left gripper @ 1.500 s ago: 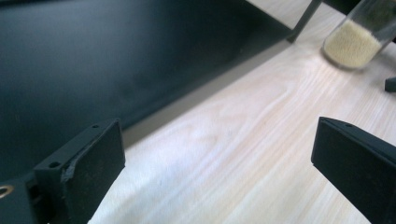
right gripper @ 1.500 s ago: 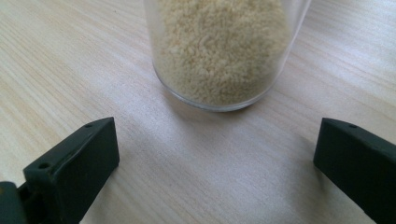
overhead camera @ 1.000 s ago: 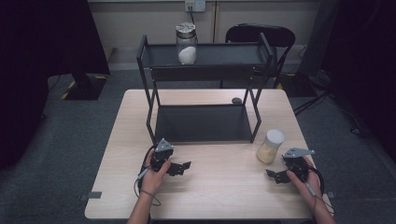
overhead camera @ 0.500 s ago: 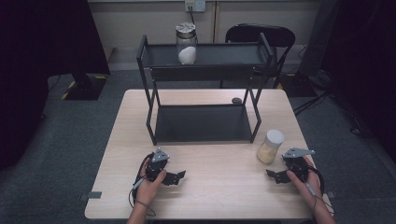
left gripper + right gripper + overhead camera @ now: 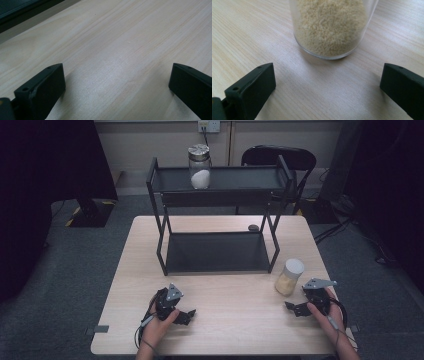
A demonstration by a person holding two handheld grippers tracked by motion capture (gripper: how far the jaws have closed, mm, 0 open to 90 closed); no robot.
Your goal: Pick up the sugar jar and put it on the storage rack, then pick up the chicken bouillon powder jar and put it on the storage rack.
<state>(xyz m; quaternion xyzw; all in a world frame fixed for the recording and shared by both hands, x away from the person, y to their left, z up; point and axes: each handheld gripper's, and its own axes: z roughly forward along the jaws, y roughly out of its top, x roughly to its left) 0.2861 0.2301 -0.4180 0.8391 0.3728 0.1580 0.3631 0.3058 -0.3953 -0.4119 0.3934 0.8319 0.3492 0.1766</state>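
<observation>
Right gripper [image 5: 295,308], jaws apart and empty, faces the jar [image 5: 289,276]; push straight in, probably low, then close. Left gripper [image 5: 186,316], just widened, holds nothing.

Pale yellow grains [image 5: 329,25], black shelf [image 5: 215,252]

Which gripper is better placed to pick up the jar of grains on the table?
Right. The right gripper sits just short of the grain jar, open and facing it; the left gripper faces bare table.
</observation>
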